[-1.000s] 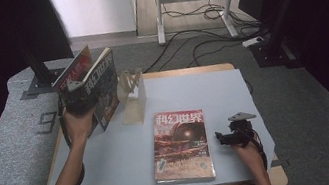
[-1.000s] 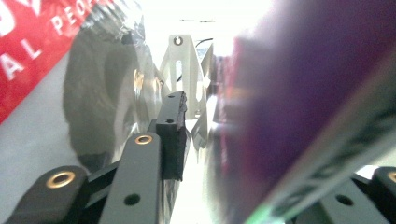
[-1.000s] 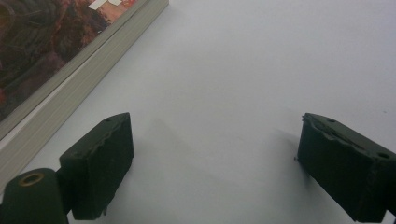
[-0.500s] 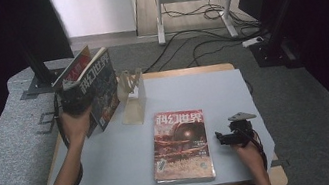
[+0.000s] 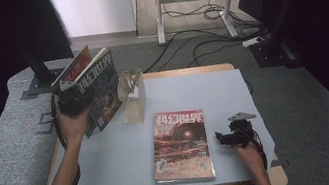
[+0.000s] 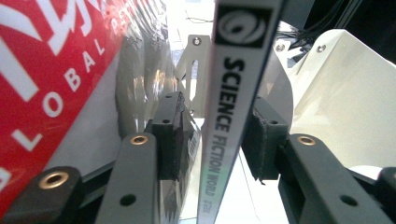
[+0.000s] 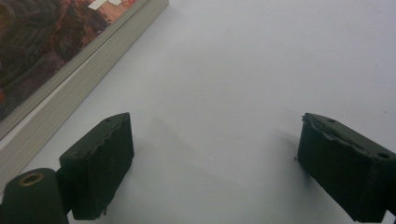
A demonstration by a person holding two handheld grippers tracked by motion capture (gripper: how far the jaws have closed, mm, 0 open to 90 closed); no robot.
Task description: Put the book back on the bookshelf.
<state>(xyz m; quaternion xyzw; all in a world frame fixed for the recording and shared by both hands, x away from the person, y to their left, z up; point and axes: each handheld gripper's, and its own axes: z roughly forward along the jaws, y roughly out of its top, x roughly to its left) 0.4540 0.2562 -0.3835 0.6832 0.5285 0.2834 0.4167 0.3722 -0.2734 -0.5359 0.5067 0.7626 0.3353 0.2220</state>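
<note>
left fingers point(image 6: 173, 135) straddle the spine of an upright science fiction world magazine point(image 6: 233, 107), just been opening: gap on both sides, pads not pressing. high view: left gripper point(image 5: 74, 101) holds at the tabletop's point(image 5: 112, 157) far-left corner, magazine leaning beside a clear acrylic stand point(image 5: 134, 97). right gripper point(image 7: 212, 154) fingers wide, nothing between them, low over bare tabletop just beside a second magazine point(image 5: 181, 145) lying flat.

Glossy paper magazine point(image 6: 233, 93), matt black plastic tongs point(image 7: 215, 163), smooth matt table point(image 5: 212, 89), translucent plastic rack point(image 5: 133, 95)
</note>
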